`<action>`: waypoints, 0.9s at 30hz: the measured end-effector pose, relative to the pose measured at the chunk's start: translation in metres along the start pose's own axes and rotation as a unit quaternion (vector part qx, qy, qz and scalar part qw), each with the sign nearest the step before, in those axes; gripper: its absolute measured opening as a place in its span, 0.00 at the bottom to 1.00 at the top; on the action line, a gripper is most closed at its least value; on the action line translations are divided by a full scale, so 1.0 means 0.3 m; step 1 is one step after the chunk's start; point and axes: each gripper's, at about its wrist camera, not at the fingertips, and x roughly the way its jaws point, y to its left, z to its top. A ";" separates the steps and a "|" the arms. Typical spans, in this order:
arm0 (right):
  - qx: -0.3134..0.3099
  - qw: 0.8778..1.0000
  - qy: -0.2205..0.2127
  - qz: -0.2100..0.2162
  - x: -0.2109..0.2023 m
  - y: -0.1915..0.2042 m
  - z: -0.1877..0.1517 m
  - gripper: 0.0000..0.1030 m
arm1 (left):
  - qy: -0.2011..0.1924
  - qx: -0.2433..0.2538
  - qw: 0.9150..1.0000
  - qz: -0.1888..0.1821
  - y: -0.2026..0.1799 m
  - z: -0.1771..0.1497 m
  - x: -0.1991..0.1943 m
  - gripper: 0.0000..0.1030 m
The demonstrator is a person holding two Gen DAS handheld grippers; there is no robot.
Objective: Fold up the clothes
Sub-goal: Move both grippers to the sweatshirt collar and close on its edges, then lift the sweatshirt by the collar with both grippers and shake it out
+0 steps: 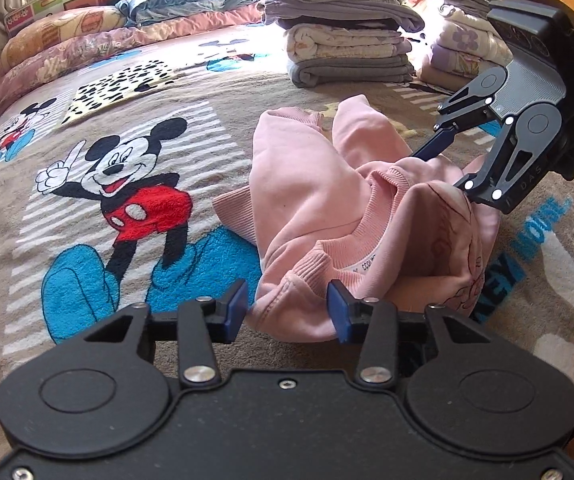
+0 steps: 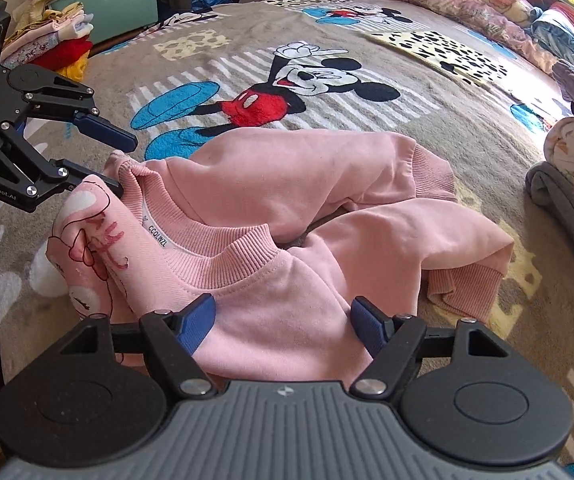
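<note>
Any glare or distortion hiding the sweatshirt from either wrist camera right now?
Left wrist view: sunlight blows out the folded stacks at the far side, but the pink sweatshirt is evenly lit and sharp. Right wrist view: the sweatshirt and its neck label are crisp; fisheye bends the bed's edges, and the top right corner is overexposed.

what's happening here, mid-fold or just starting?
Looks like just starting. A person holds a gripper in each hand over a crumpled pink sweatshirt on a cartoon-print blanket. The left gripper is open, its fingers straddling a bunched edge of the sweatshirt near the collar. The right gripper is also open, with fabric between its fingers. Neither has closed on the cloth. The sleeves lie loosely bunched, nothing folded yet. Stacks of folded laundry sit further back on the bed.
</note>
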 end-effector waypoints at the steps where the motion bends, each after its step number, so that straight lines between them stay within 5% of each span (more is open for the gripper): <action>1: 0.003 1.000 0.001 0.002 0.004 -0.001 -0.005 0.68 | 0.002 0.000 1.000 0.001 -0.001 -0.002 0.002 0.39; 13: 0.019 0.998 -0.050 -0.041 -0.098 0.040 -0.048 0.21 | -0.016 0.013 0.999 0.034 -0.074 0.024 -0.097 0.19; 27: 0.000 0.989 -0.117 -0.092 -0.355 0.152 -0.040 0.15 | -0.087 0.034 0.993 0.078 -0.163 0.142 -0.326 0.14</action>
